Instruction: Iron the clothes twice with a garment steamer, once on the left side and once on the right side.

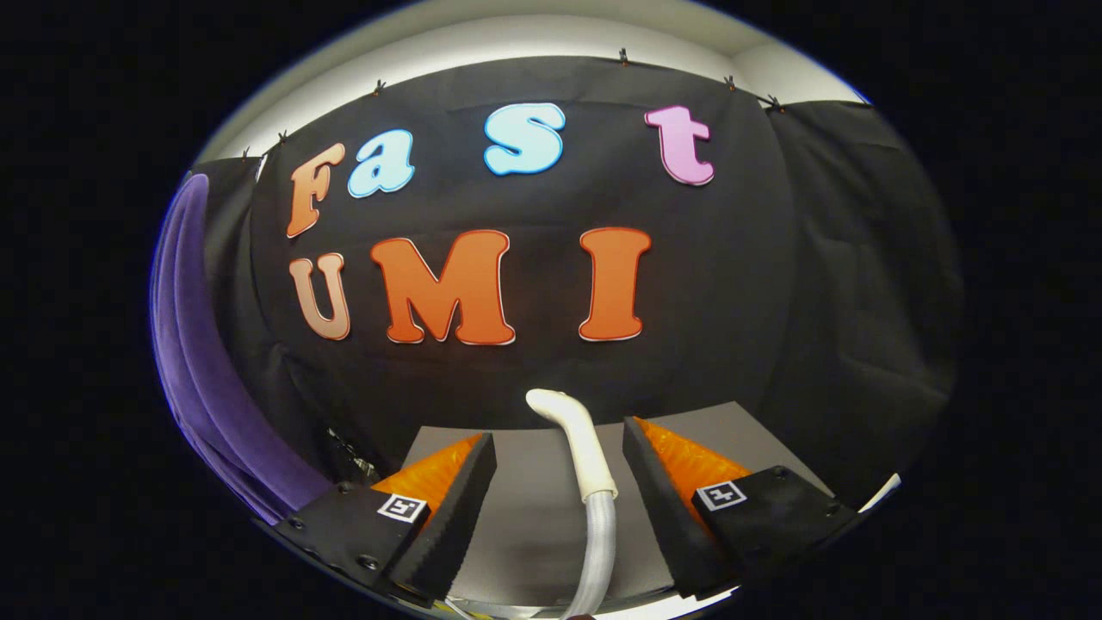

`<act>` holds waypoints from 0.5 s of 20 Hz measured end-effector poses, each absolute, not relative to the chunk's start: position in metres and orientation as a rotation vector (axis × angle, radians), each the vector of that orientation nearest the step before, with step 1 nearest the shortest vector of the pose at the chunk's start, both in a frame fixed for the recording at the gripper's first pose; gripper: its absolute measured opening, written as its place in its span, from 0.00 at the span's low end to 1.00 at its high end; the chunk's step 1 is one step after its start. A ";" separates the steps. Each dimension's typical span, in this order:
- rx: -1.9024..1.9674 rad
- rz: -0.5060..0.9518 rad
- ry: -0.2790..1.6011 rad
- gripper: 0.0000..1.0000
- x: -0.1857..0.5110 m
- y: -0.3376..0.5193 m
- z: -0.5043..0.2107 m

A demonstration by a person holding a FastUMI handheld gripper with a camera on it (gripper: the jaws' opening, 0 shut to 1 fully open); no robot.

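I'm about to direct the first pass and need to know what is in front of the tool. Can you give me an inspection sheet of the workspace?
Surface: grey tabletop under the fingers, bare where visible.
Job's things: white steamer handle with ribbed hose stands between the fingers, apart from both; purple garment hangs off to the left, beyond the fingers.
Clutter: nothing seen.
Grippers: tool open, fingers either side of the handle, not pressing it.
Cables: only the hose, running down from the handle.
Surroundings: black cloth booth wall behind the table, pale wall above it.
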State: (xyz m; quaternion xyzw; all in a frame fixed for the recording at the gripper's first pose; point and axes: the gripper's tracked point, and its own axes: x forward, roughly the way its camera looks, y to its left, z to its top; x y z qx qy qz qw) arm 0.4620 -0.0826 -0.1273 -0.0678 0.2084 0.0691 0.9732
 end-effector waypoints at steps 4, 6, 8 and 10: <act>-0.115 0.101 0.535 0.98 0.496 -0.101 -0.172; -0.104 0.088 0.574 0.99 0.509 -0.107 -0.189; -0.100 0.072 0.614 0.99 0.517 -0.114 -0.201; -0.089 0.063 0.651 0.99 0.522 -0.118 -0.213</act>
